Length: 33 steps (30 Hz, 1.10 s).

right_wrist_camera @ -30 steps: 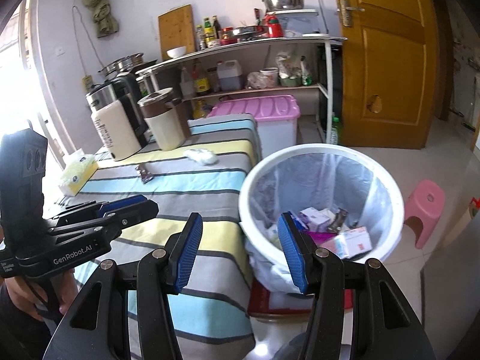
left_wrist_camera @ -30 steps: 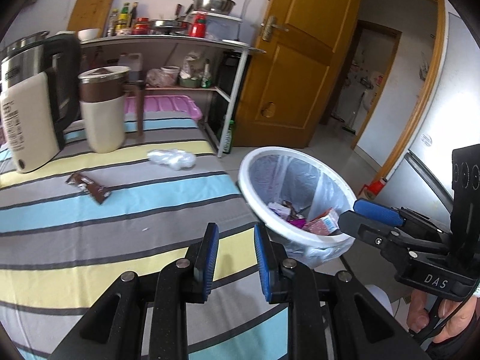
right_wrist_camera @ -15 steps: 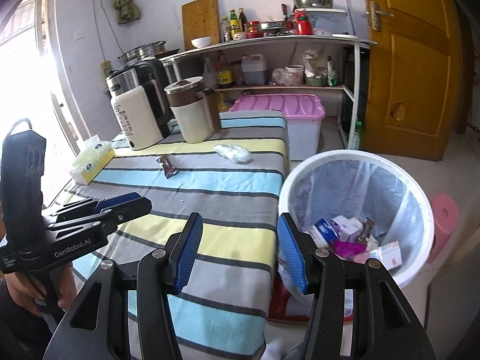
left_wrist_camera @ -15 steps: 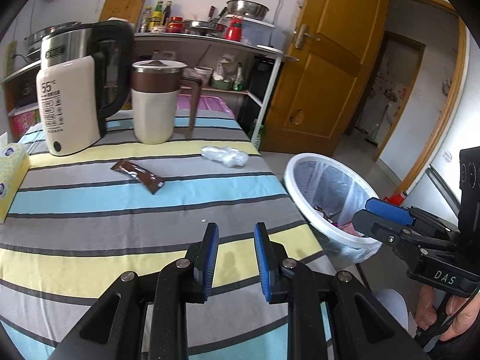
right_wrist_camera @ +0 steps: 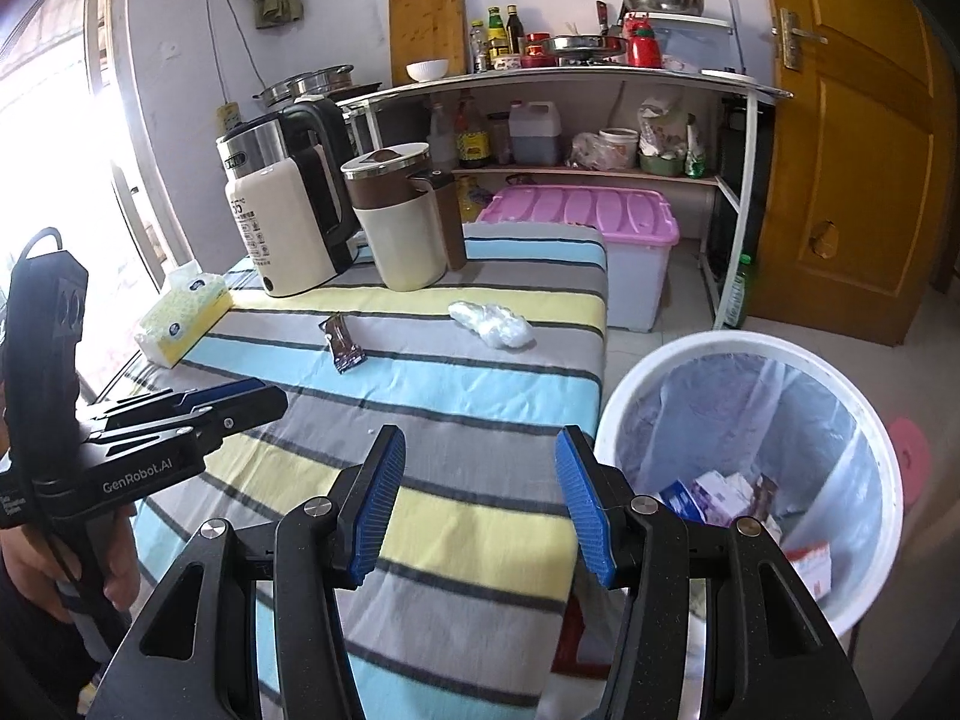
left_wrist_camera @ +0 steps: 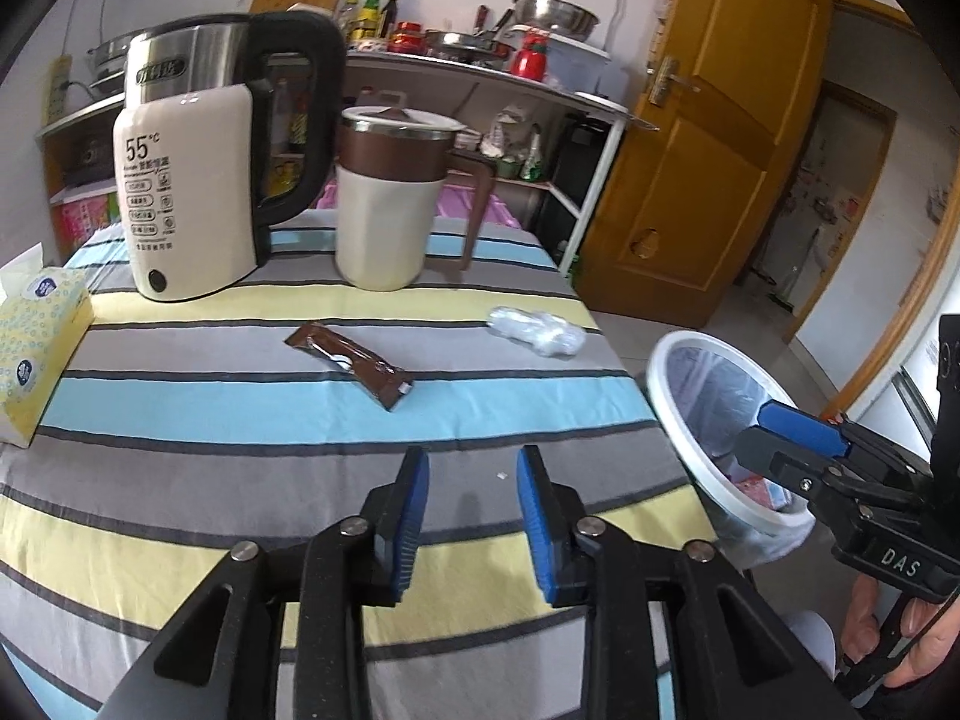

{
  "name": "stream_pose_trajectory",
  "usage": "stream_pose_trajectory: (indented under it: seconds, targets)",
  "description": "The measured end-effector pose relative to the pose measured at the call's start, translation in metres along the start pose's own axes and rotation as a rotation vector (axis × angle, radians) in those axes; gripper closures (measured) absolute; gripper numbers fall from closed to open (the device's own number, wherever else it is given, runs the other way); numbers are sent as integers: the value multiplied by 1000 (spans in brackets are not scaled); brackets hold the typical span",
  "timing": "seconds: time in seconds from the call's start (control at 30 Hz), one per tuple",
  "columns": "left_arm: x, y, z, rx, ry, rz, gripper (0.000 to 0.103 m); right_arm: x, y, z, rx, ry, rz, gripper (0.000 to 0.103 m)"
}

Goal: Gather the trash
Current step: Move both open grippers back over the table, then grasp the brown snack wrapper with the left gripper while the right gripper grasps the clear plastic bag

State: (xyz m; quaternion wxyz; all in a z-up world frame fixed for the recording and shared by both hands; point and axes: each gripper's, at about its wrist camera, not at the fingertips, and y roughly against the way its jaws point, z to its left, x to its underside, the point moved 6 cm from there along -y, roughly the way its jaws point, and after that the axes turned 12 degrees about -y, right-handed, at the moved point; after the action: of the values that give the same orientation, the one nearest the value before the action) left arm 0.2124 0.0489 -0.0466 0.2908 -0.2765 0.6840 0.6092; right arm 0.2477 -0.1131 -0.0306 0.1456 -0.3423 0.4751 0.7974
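A brown snack wrapper [left_wrist_camera: 351, 363] lies on the striped tablecloth [left_wrist_camera: 180, 408], ahead of my left gripper [left_wrist_camera: 471, 483], which is open and empty above the cloth. A crumpled clear plastic wad [left_wrist_camera: 534, 330] lies to its right near the table edge. Both show in the right wrist view: the wrapper [right_wrist_camera: 343, 343] and the wad [right_wrist_camera: 492, 324]. My right gripper [right_wrist_camera: 480, 474] is open and empty near the table's right edge, beside the white bin [right_wrist_camera: 618, 414], which is lined with a bag and holds several scraps. The bin also shows in the left wrist view [left_wrist_camera: 666, 408].
An electric kettle [left_wrist_camera: 192, 180] and a beige-brown jug [left_wrist_camera: 390, 204] stand at the back of the table. A tissue box [left_wrist_camera: 36, 354] sits at the left. Behind are a cluttered shelf [right_wrist_camera: 600, 78], a pink storage box [right_wrist_camera: 594, 216] and a wooden door [left_wrist_camera: 708, 156].
Both grippers have swung left from the bin toward the table. The wrapper and plastic wad are now nearer and more central. My left gripper's jaws have opened wider.
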Motion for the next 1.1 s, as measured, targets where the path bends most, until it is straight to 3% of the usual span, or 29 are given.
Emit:
stream_pose_trajectory:
  seconds: [0.7,1.1]
  targets:
    - [-21,-85,65,-104,182,113,65,-40,-89,0,1,79,73,47]
    - [-24,-100,75,-137,159,106,65,-58,-147,-6,42,115,141,47]
